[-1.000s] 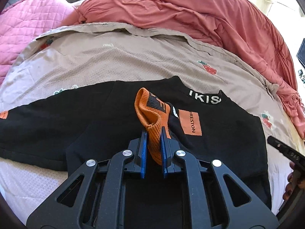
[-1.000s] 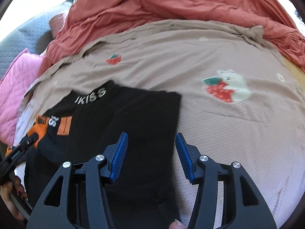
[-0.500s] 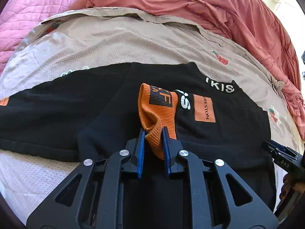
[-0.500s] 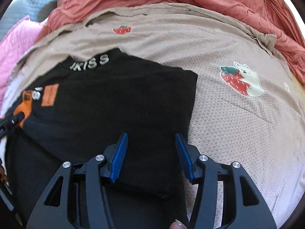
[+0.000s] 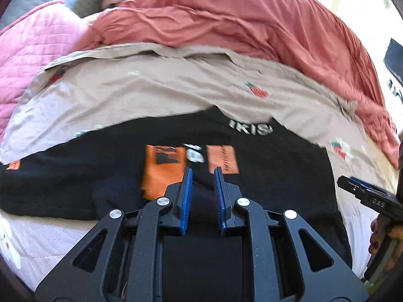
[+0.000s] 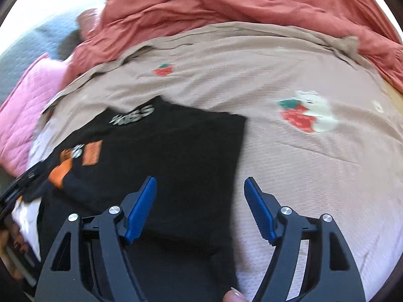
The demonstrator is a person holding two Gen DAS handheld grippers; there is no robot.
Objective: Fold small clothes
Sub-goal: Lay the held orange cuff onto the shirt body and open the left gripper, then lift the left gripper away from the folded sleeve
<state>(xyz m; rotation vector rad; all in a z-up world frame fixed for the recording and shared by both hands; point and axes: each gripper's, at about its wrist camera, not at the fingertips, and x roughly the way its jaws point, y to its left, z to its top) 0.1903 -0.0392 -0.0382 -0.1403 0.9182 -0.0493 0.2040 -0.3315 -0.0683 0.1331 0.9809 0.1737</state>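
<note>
A black small top (image 5: 272,176) with white neck lettering and orange patches lies flat on the bed, its right side folded in. It also shows in the right wrist view (image 6: 171,156). The orange cuff (image 5: 161,171) of its sleeve lies on the chest, just left of my left gripper (image 5: 202,173). That gripper is open and empty above the top. My right gripper (image 6: 200,183) is open and empty over the top's folded right edge; it shows at the right edge of the left wrist view (image 5: 362,193).
The top lies on a tan sheet with strawberry prints (image 6: 302,75). A rumpled salmon-red duvet (image 5: 226,20) is heaped along the far side. A pink quilt (image 5: 27,50) lies at the far left.
My left gripper has opened and let go of the orange cuff, which now lies flat on the chest. Both grippers have shifted slightly; the right one stays open.
</note>
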